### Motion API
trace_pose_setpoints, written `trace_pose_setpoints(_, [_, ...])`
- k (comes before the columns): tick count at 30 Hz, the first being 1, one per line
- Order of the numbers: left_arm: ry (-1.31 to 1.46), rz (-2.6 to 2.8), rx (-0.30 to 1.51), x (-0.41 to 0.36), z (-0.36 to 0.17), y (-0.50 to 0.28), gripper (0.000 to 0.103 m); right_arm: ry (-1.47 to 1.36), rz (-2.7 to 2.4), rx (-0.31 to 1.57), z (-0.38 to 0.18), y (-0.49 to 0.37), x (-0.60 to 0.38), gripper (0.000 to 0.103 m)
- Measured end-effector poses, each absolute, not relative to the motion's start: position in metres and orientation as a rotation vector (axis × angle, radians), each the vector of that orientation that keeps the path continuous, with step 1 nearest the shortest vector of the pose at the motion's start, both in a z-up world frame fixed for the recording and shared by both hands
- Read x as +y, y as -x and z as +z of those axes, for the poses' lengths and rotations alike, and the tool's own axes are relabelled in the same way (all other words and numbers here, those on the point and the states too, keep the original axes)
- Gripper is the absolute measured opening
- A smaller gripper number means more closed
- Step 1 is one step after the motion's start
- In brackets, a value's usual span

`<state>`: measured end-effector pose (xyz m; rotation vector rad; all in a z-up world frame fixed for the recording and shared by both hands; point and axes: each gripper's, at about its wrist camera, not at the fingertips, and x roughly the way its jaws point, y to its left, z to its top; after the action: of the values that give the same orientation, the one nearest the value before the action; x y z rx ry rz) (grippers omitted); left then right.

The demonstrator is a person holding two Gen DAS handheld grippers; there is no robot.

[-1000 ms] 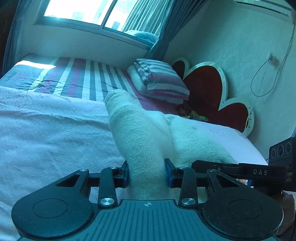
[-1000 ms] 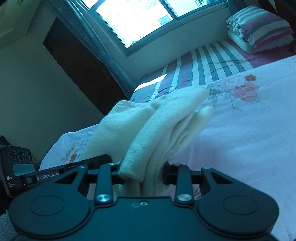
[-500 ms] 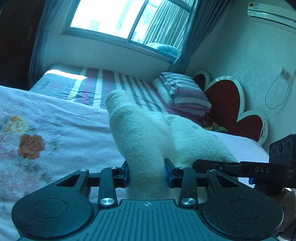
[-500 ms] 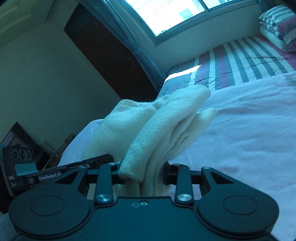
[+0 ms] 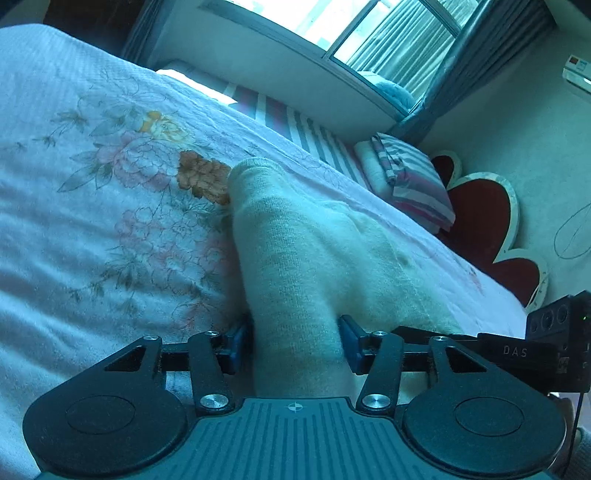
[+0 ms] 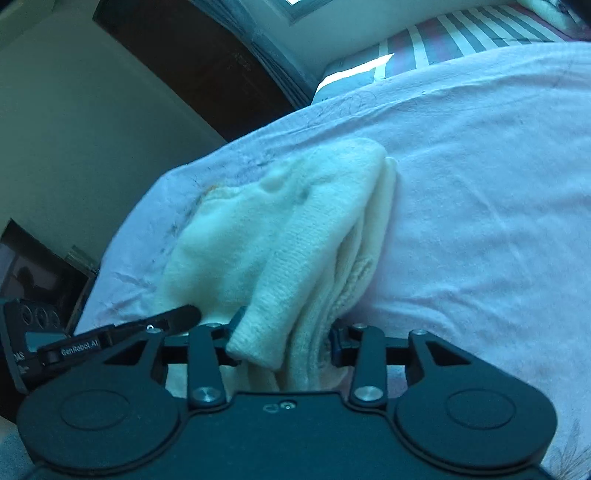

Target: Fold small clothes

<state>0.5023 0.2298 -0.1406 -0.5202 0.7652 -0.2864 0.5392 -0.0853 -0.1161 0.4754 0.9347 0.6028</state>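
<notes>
A cream knitted garment lies folded in thick layers on the pink floral bedspread. My left gripper is shut on one end of it, the cloth bunched between the blue pads. My right gripper is shut on the other end of the same garment, which shows several stacked layers at its right edge. Each gripper's body shows in the other's view: the right one at the lower right, the left one at the lower left. The garment rests low against the bedspread.
Folded striped bedding and a red heart-shaped headboard are at the far end of the bed. A striped sheet lies under the window. A dark doorway and the bed's left edge show in the right wrist view.
Both grippers have come down toward the bed with the garment still held. The bedspread now fills far more of both views and the garment lies against it.
</notes>
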Motion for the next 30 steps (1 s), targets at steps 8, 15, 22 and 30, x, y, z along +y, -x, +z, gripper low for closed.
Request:
trace_pose_setpoints(8, [0.457,-0.179,0.754,0.240,-0.124,-0.514,0.060,-0.432,0.476,0.862,-0.090,-0.537,-0.097,0.048])
trace_pose_setpoints(15, [0.397,-0.198,0.783,0.237,-0.115,-0.501,0.066,-0.349,0.417,0.889,-0.091,-0.532,-0.095,0.050])
trace_pose_setpoints(22, [0.309,-0.224,0.777,0.223,-0.131,-0.448,0.066,-0.146,0.456,0.938,-0.102,-0.478,-0.070,0.050])
trace_pose_setpoints(30, [0.174,-0.081,0.755,0.198,-0.116,-0.378,0.103,-0.122,0.370,0.878,-0.075,-0.436,-0.082,0.101])
